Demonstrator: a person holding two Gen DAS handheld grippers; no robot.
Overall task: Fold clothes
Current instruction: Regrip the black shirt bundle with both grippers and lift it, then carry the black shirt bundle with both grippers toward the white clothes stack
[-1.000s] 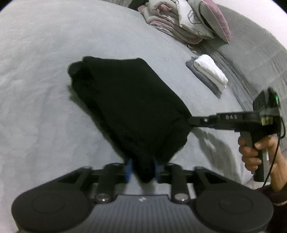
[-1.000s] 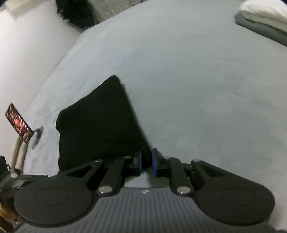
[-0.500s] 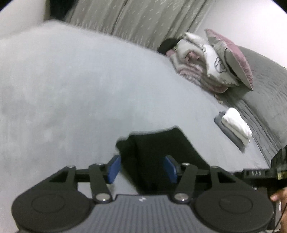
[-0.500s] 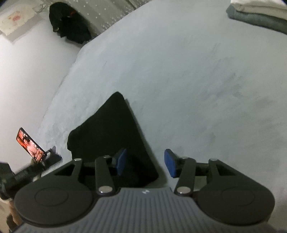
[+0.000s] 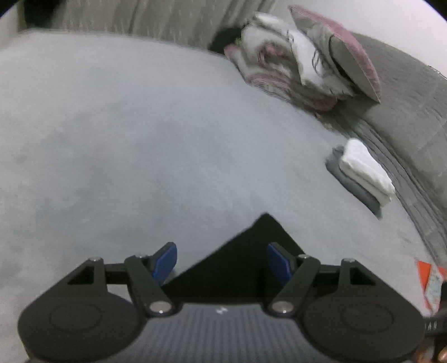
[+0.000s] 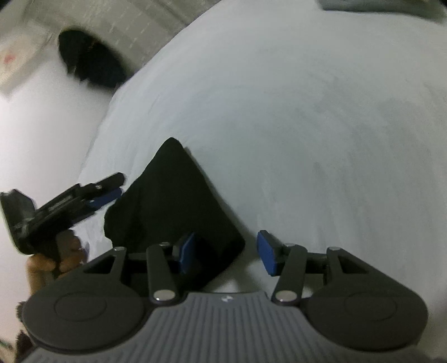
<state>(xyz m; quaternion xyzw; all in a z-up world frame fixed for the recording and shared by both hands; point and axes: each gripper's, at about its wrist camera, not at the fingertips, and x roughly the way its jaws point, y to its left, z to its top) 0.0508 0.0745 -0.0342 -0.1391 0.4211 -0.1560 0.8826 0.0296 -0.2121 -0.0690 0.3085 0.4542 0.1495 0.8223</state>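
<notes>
The left gripper [image 5: 222,261] has its blue-padded fingers [image 5: 164,261] spread wide, with nothing between the pads; one corner of the black garment [image 5: 248,259] lies beneath the gap, and the right-side pad overlaps the cloth in view. The right gripper [image 6: 227,251] is likewise spread apart and grips nothing; its left-side pad sits over the garment, and its right-side pad is over bare sheet just beside the garment's near corner. The black garment [image 6: 170,206] is folded into a compact, roughly triangular shape and lies flat on the pale grey bed sheet [image 5: 139,145]. In the right wrist view, the left gripper [image 6: 107,192] appears at the far side of the garment, held by a hand [image 6: 56,254], with its fingertips close to the cloth edge. Well apart from the garment, toward the head of the bed, a folded white item rests on a folded grey item [image 5: 363,170]. Farther from the garment, a heap of pillows and bedding [image 5: 307,61] stands against the curtain [image 5: 153,19].
</notes>
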